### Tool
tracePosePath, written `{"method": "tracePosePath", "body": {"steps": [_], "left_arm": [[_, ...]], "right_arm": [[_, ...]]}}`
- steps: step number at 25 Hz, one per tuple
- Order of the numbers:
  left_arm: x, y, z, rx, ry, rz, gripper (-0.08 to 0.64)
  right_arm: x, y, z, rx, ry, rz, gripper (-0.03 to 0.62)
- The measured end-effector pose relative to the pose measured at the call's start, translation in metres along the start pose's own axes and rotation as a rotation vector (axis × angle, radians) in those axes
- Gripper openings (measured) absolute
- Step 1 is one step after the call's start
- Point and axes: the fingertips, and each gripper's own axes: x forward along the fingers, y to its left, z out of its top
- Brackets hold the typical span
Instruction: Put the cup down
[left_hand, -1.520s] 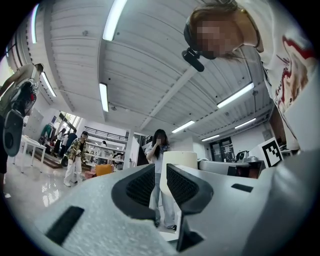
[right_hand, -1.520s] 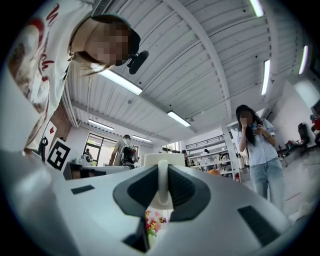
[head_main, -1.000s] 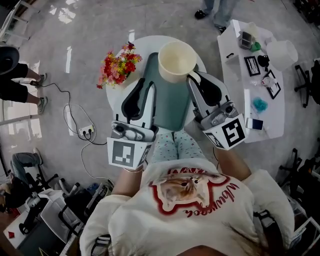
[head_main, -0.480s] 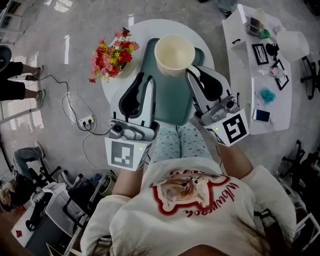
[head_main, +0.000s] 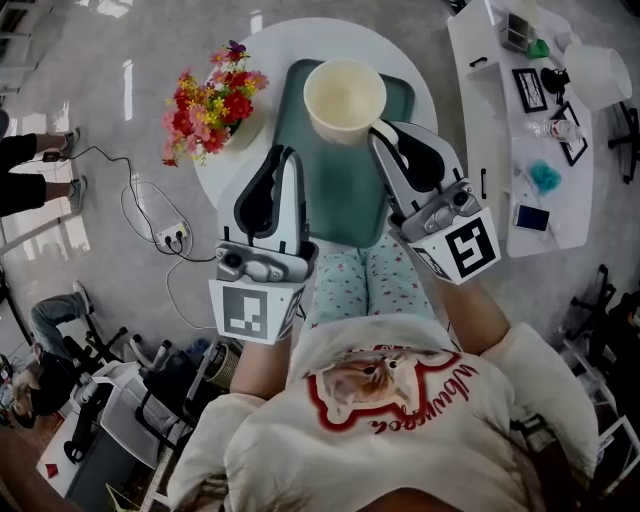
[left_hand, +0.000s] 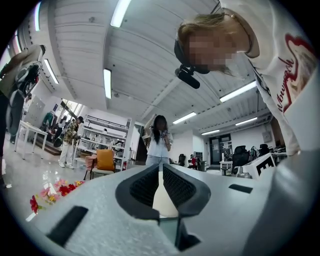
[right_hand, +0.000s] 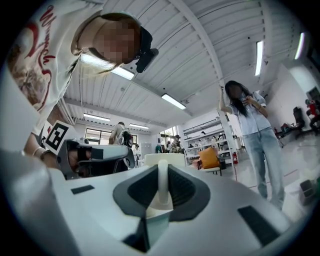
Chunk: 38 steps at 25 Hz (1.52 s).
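Observation:
A cream cup (head_main: 345, 95) is over the far end of a teal tray (head_main: 340, 205) on a round white table (head_main: 232, 165). My right gripper (head_main: 384, 137) is shut on the cup's handle; in the right gripper view the handle (right_hand: 162, 181) stands upright between the jaws, with the cup's body (right_hand: 161, 159) behind it. I cannot tell whether the cup touches the tray. My left gripper (head_main: 286, 160) hovers over the tray's left edge, shut with nothing in it. In the left gripper view the cup (left_hand: 163, 196) shows through the slit between the jaws.
A bunch of red and yellow flowers (head_main: 210, 100) stands on the table left of the tray. A long white side table (head_main: 520, 150) with small items is at the right. A power strip (head_main: 170, 237) and cable lie on the floor. A person (left_hand: 159, 142) stands beyond the table.
The table and tray have slid up and left in the head view as the camera shifted. The cup stays over the tray's far end in my right gripper. The left gripper is much as before.

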Motion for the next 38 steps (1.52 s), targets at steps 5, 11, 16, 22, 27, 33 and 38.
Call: {"method": "tracePosePath", "body": {"steps": [5, 11, 16, 22, 27, 33, 38], "left_arm": [[-0.003, 0.004, -0.017, -0.015, 0.019, 0.015, 0.031], [-0.011, 0.003, -0.033, -0.034, 0.034, 0.030, 0.024], [-0.022, 0.008, -0.047, -0.050, 0.061, 0.059, 0.025], [-0.032, 0.017, -0.054, -0.062, 0.063, 0.090, 0.025], [-0.037, 0.017, -0.061, -0.087, 0.078, 0.095, 0.025], [-0.041, 0.020, -0.058, -0.088, 0.073, 0.109, 0.023], [-0.044, 0.023, -0.058, -0.089, 0.065, 0.115, 0.024]], "right_arm": [[0.005, -0.003, -0.024, 0.005, 0.031, 0.000, 0.055], [0.011, -0.003, -0.049, 0.020, 0.065, 0.009, 0.055], [0.019, -0.005, -0.069, 0.031, 0.104, 0.019, 0.055], [0.029, -0.010, -0.089, 0.040, 0.147, 0.000, 0.055], [0.036, -0.008, -0.104, 0.047, 0.178, 0.004, 0.055], [0.043, -0.009, -0.115, 0.061, 0.207, -0.003, 0.055], [0.048, -0.010, -0.121, 0.061, 0.221, -0.004, 0.055]]}}
